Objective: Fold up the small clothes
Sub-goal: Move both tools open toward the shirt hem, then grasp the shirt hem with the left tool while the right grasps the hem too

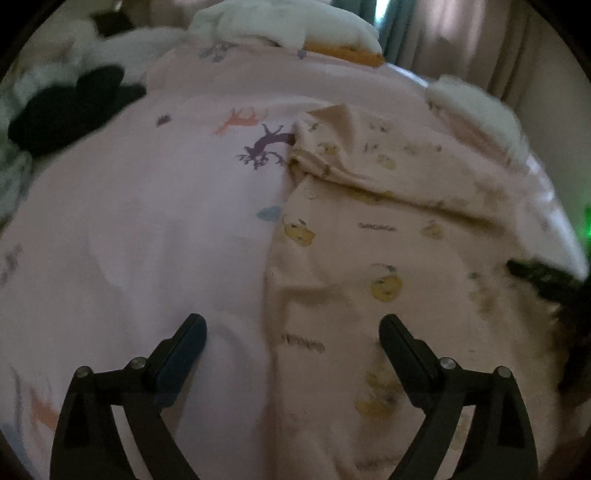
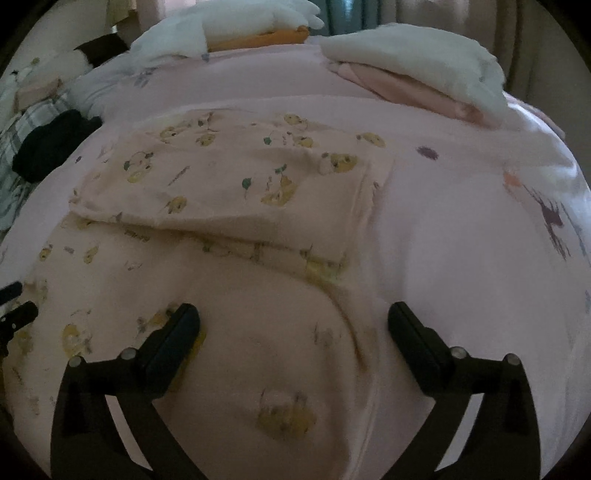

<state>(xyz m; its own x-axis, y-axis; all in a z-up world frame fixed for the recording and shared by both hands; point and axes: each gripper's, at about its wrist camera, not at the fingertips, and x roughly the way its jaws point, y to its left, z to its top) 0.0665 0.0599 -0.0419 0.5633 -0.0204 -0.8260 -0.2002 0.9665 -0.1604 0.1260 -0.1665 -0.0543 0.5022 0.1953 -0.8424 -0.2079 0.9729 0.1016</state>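
Note:
A small peach garment (image 1: 388,258) printed with yellow bears lies on a pink bed sheet (image 1: 147,221). In the right wrist view the garment (image 2: 240,192) has one part folded over the rest. My left gripper (image 1: 291,332) is open and empty, straddling the garment's left edge just above it. My right gripper (image 2: 293,321) is open and empty over the garment's near right part. The left gripper's tip (image 2: 14,306) shows at the left edge of the right wrist view.
A black garment (image 1: 74,107) and mixed clothes lie at the far left. White and orange folded items (image 2: 236,26) sit at the bed's far end. A white and pink folded pile (image 2: 417,74) lies far right. Curtains (image 1: 461,33) hang behind.

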